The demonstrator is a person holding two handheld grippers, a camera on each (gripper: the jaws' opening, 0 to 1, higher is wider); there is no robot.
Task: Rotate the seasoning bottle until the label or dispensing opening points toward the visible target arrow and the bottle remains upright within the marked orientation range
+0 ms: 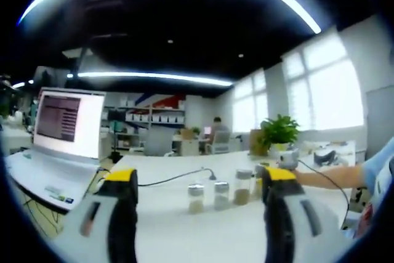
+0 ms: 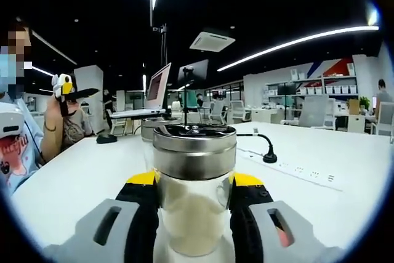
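Observation:
In the right gripper view, a clear glass seasoning bottle [image 2: 194, 214] with a shiny metal lid stands upright on the white table [image 2: 92, 170]. It holds pale powder. My right gripper [image 2: 194, 180] is shut on it, with a yellow-tipped jaw pressed to each side just below the lid. In the left gripper view, my left gripper [image 1: 200, 178] is open, its jaws wide apart above the table [image 1: 184, 232]. Beyond them, three small metal-lidded seasoning bottles [image 1: 221, 194] stand in a row, well clear of the jaws.
An open laptop [image 1: 64, 127] sits at the table's left, with a black cable [image 1: 166, 180] running from it. A potted plant [image 1: 280, 130] and a person's blue sleeve [image 1: 377, 173] are to the right. A power strip [image 2: 295, 167] lies right of the held bottle, and a person [image 2: 18, 133] sits to the left.

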